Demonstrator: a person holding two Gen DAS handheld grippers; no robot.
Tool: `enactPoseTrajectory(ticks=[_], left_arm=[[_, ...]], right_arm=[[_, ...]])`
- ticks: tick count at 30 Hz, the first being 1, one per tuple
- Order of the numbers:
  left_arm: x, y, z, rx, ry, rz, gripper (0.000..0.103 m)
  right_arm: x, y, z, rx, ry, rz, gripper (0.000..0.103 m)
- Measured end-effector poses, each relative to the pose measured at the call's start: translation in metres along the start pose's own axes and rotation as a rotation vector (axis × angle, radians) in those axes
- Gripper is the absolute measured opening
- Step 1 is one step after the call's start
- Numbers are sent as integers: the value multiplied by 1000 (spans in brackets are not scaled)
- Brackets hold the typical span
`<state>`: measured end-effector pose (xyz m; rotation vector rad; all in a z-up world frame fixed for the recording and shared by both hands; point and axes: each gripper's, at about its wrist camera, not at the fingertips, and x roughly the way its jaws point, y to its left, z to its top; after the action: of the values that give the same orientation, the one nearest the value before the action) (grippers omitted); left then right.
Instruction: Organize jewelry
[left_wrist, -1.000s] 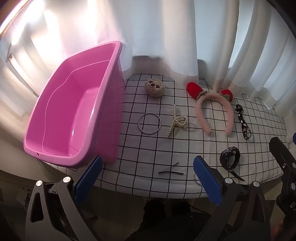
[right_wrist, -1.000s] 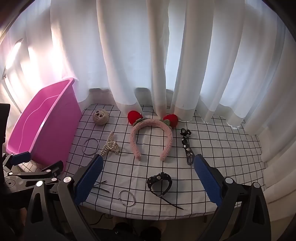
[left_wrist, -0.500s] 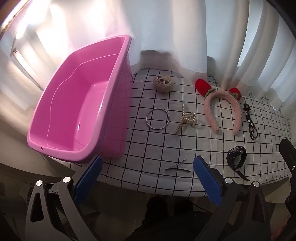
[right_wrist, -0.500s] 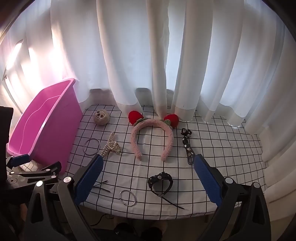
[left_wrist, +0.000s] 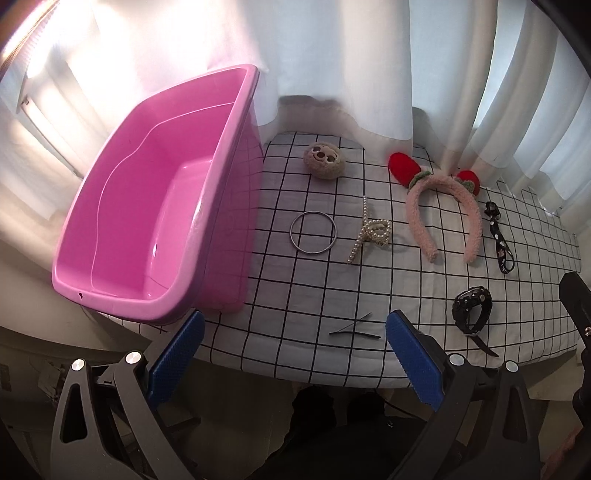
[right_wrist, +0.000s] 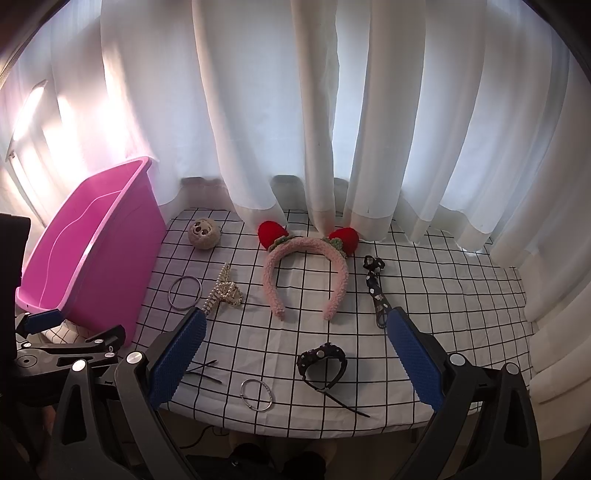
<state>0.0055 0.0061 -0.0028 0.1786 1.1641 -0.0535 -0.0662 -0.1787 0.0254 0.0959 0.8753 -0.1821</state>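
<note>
Jewelry scattered mid-frame on checked cloth (right_wrist: 443, 295); pink bin (left_wrist: 155, 206) left; left gripper (left_wrist: 291, 354) and right gripper (right_wrist: 295, 358) both spread, holding nothing.

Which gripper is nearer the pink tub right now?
Left. The left gripper hangs right beside the tub at its near corner; the right gripper sits farther right, over the black bracelet.

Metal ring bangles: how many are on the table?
2. One thin metal ring bangle lies beside the pink plastic tub; the other lies at the near table edge. None look hidden.
</note>
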Motion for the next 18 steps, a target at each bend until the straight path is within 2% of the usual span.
enactPoseTrajectory(ticks=[18], left_arm=[[-4,-1,-1,-1,-24,-10,97]], right_arm=[[-2,0,1,-1,-1,5,94]])
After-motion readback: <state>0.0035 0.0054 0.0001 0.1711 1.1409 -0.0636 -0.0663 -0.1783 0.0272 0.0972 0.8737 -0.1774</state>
